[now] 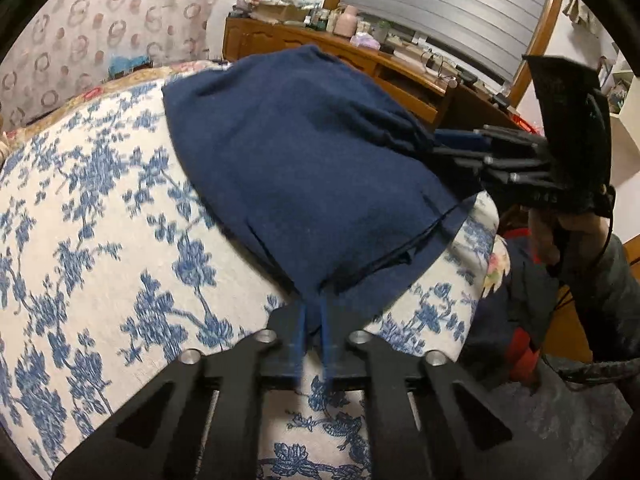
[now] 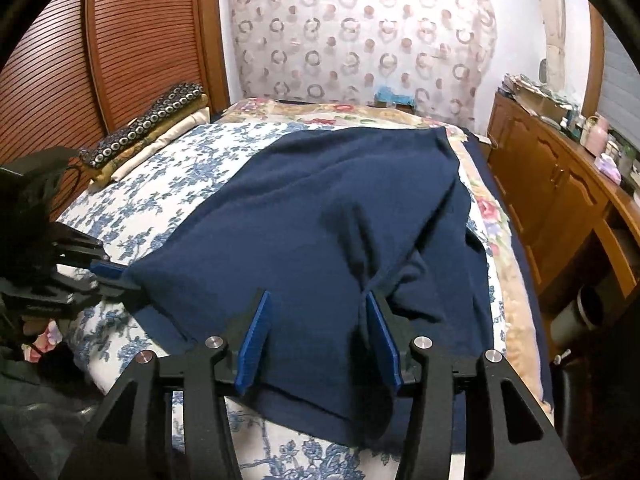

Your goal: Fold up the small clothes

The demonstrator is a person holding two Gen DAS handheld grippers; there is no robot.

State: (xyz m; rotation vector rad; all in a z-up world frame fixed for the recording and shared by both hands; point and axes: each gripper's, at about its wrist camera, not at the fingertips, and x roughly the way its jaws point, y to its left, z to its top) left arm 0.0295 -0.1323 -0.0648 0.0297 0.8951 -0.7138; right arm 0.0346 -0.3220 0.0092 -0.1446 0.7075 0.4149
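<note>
A navy blue garment lies spread on the bed's blue-flowered white cover. My left gripper is shut on the garment's near corner, its blue pads pinched together with cloth between them. The right wrist view shows this same gripper at the garment's left corner. My right gripper is open over the near hem of the garment. Cloth lies between its pads, and a raised fold touches the right pad. From the left wrist view, the right gripper reaches in at the garment's right edge.
A stack of folded cloths sits at the bed's back left by a slatted wooden door. A cluttered wooden dresser runs along the bed's right side. A person's sleeve shows behind the right gripper.
</note>
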